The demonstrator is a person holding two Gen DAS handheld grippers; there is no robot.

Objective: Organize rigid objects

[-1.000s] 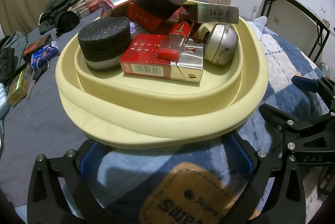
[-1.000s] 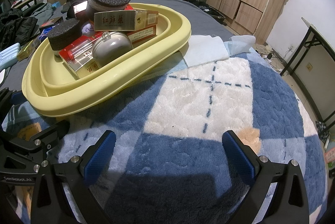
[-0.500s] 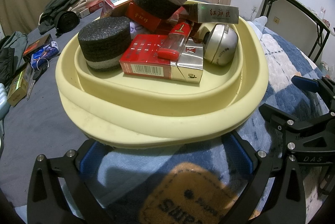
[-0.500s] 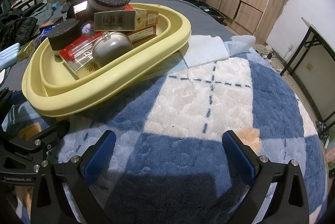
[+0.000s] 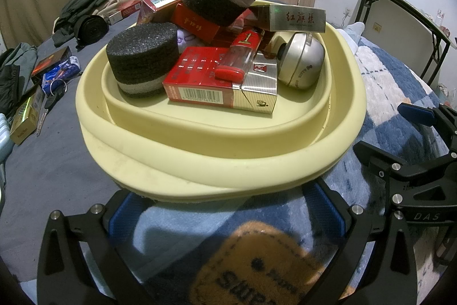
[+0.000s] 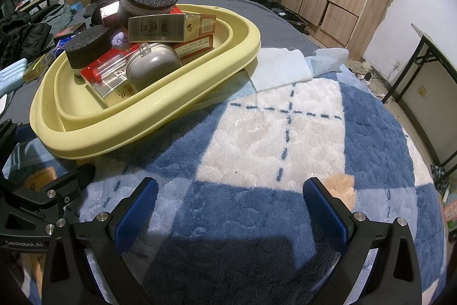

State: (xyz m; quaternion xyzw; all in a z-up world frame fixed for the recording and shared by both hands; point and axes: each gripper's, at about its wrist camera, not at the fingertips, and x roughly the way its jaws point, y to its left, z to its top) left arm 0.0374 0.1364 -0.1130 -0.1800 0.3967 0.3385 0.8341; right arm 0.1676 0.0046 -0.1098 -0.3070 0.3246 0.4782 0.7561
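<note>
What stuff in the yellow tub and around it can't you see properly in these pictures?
- Basin floor behind the boxes: hidden by the piled items in both views.
- Purple thing: mostly covered by the foam disc in the left wrist view; cannot tell what it is.
- Brown rug label: blurred and cut off by the bottom edge in the left wrist view.
- Small boxes on the grey sheet: squeezed at the left edge, print unreadable.

- I see a bed (image 6: pixel 245 2) with a grey sheet carrying a blue-and-white plaid blanket (image 6: pixel 285 139).
- The yellow basin (image 6: pixel 160 111) rests partly on that blanket.
- Clothes (image 5: pixel 94 2), boxes and keys (image 5: pixel 54 94) lie on the sheet.
</note>
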